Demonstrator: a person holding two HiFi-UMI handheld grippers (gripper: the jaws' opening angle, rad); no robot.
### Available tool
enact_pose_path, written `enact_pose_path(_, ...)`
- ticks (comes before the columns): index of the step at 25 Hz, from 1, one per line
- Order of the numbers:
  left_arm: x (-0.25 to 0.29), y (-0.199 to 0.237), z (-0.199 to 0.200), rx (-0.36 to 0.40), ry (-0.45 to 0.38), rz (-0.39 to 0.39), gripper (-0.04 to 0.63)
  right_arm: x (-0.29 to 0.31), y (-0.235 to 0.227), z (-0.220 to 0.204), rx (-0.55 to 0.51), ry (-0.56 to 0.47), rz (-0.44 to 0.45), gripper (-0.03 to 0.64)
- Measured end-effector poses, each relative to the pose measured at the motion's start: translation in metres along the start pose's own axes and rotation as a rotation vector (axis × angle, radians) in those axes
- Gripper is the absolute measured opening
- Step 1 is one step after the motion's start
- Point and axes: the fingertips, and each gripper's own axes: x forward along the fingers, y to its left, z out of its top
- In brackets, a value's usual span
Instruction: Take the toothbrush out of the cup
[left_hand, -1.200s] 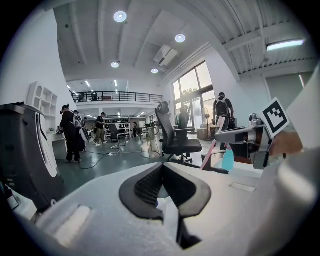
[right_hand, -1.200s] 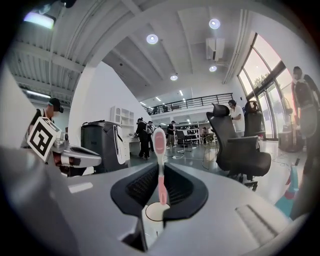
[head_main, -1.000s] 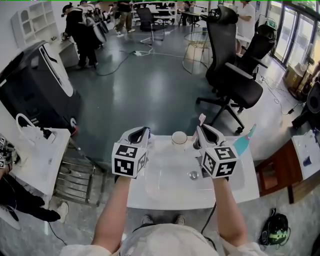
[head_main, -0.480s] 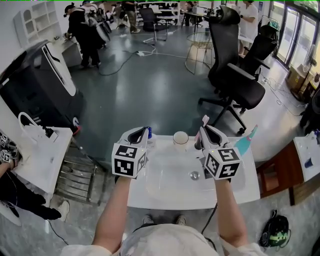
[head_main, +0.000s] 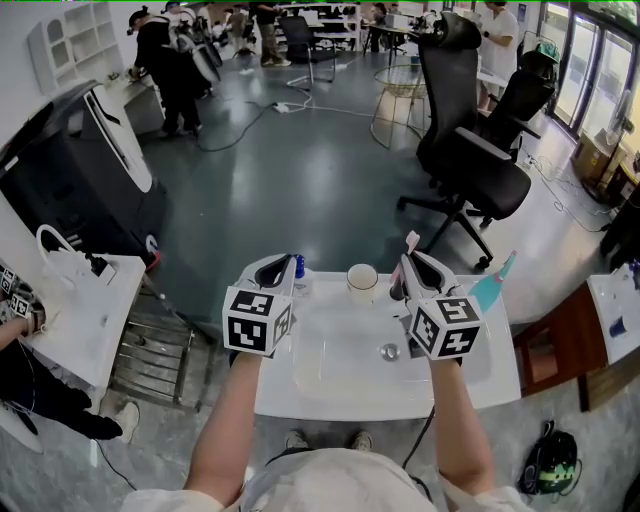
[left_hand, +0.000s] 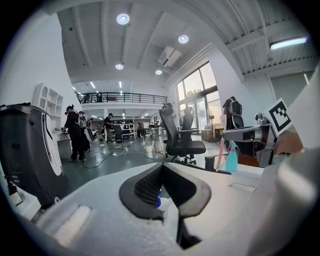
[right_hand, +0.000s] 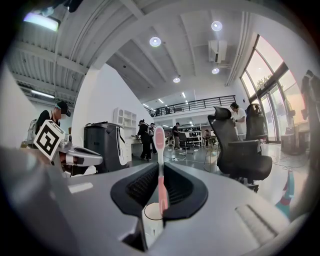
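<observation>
Change since a second ago: the right gripper (head_main: 408, 268), with the toothbrush (head_main: 408, 245) in it, is sitting slightly further right and nearer the counter's front; the cup (head_main: 362, 281) and the left gripper (head_main: 283, 268) are keeping their places, and almost nothing is differing from half a second ago. Item, toothbrush (right_hand: 159, 145): pink handle, pale head, standing upright with the head uppermost, being pinched about mid-handle between the two black pads of the right gripper (right_hand: 160, 172), whose jaws are pressing closed on it. In the head view it is rising just to the right of the cup and outside it; its lower end is being covered by the gripper. Item, cup (right_hand: 150, 217): white, upright, sitting on the far rim of the white counter (head_main: 300, 395), between the two grippers and touching neither. Item, left gripper (left_hand: 162, 172): jaws drawn narrow, tips meeting, holding nothing; a small blue object (left_hand: 157, 201) is showing through the gap behind them, and in the head view it is lying (head_main: 299, 266) on the counter beside that gripper. Item, teal spray bottle (head_main: 487, 285): standing at the counter's right end, well apart from the cup. Item, black office chair (head_main: 465, 150): standing on the grey floor beyond the counter.
</observation>
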Motion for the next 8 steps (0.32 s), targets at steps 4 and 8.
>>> enact_pose_path(4,0.0008,-0.0002,-0.0008,-0.002,0.001,-0.003,0.002,0.0006,0.0002,-0.0007,0.000,0.003,-0.001,0.032)
enact_pose_path(8,0.0010,-0.0004,-0.0011,-0.003,0.002,-0.005,0.002,0.0010,0.0009,-0.0003,-0.001,0.002,-0.001,0.032)
